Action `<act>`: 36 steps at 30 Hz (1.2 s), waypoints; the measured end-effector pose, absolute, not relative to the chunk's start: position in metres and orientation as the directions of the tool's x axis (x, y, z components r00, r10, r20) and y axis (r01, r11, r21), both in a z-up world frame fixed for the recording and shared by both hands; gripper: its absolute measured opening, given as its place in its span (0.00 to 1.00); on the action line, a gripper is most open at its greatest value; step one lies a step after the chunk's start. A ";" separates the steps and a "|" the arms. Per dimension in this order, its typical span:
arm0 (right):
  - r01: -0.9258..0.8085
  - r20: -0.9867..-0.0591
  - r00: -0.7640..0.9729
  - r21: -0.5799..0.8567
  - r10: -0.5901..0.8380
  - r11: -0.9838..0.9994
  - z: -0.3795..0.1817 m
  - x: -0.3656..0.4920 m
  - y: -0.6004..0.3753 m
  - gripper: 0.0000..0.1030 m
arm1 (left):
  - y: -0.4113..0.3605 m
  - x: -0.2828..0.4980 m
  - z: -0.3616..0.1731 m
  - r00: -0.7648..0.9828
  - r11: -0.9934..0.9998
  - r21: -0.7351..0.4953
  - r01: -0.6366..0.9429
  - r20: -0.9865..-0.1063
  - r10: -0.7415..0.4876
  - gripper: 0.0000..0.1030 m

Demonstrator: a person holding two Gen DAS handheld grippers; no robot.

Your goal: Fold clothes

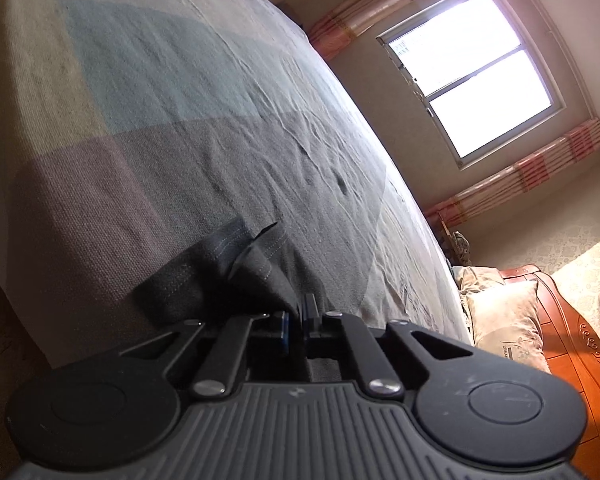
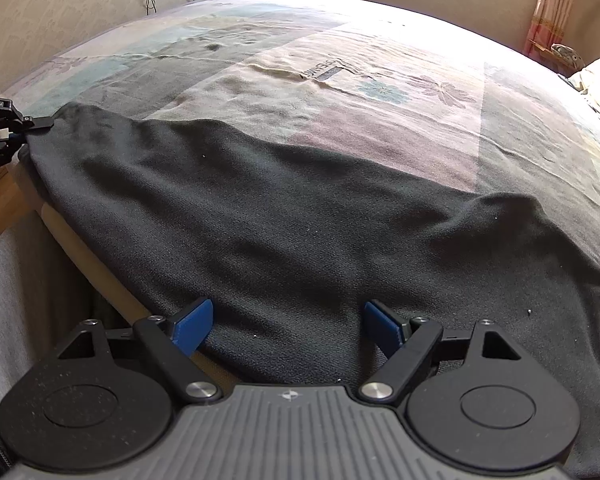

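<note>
A dark grey garment (image 2: 284,216) is lying spread across the near part of a bed, its front edge hanging over the side of the mattress and its far edge running in a wavy line across the patterned bedsheet (image 2: 340,80). The left gripper (image 1: 298,320) is pinching a stitched corner of the garment (image 1: 236,272), its blue-padded jaws pressed together on the cloth; in the right wrist view that same gripper (image 2: 24,128) is showing at the far left, gripping the cloth's corner. The right gripper (image 2: 288,328) is hovering over the near edge of the garment with its jaws standing wide apart, the blue pads (image 2: 192,324) sitting just above or on the fabric; whether they are touching it is unclear. Beyond the bed, a bright window (image 1: 468,72) is letting in sun between striped pink curtains (image 1: 520,184), and a pillow (image 1: 504,320) is resting against a wooden headboard (image 1: 572,344).
</note>
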State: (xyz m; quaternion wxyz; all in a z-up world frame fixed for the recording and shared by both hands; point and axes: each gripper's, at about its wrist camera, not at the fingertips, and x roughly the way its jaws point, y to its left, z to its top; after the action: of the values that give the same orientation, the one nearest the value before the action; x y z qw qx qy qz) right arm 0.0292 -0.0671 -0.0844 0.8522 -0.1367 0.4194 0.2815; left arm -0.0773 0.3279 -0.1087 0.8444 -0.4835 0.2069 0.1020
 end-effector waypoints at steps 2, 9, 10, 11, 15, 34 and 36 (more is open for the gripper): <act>-0.594 -0.792 0.491 0.000 0.362 0.804 -0.084 0.029 -0.067 0.84 | 0.329 -0.081 -0.103 0.901 0.514 -0.778 -0.361 -0.433 -0.023 0.02; -0.597 -0.797 0.491 -0.012 0.353 0.802 -0.083 0.029 -0.064 0.84 | 0.337 -0.094 -0.128 0.891 0.462 -0.800 -0.382 -0.452 -0.047 0.04; -0.599 -0.797 0.491 -0.015 0.352 0.801 -0.082 0.029 -0.063 0.84 | 0.338 -0.093 -0.132 0.889 0.453 -0.804 -0.384 -0.454 -0.052 0.06; -0.605 -0.793 0.494 -0.019 0.356 0.796 -0.079 0.029 -0.062 0.84 | 0.339 -0.093 -0.135 0.887 0.448 -0.806 -0.388 -0.458 -0.057 0.09; -0.669 -0.765 0.489 -0.020 0.419 0.743 -0.059 0.034 -0.048 0.82 | 0.338 -0.091 -0.140 0.881 0.440 -0.805 -0.398 -0.469 -0.063 0.21; -0.938 -0.709 -0.131 0.315 0.693 0.145 -0.044 0.162 0.220 0.33 | 0.350 -0.102 -0.167 0.934 0.320 -0.896 -0.309 -0.350 -0.079 0.35; -0.931 -0.700 -0.161 0.342 0.696 0.129 -0.053 0.165 0.230 0.30 | 0.348 -0.103 -0.167 0.926 0.341 -0.880 -0.332 -0.373 -0.061 0.22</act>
State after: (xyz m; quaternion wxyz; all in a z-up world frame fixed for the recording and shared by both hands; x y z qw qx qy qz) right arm 0.1651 0.2304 -0.0526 0.6313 -0.1444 0.4070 0.6441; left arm -0.1028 0.3480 -0.1671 0.8004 -0.5678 0.1730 0.0844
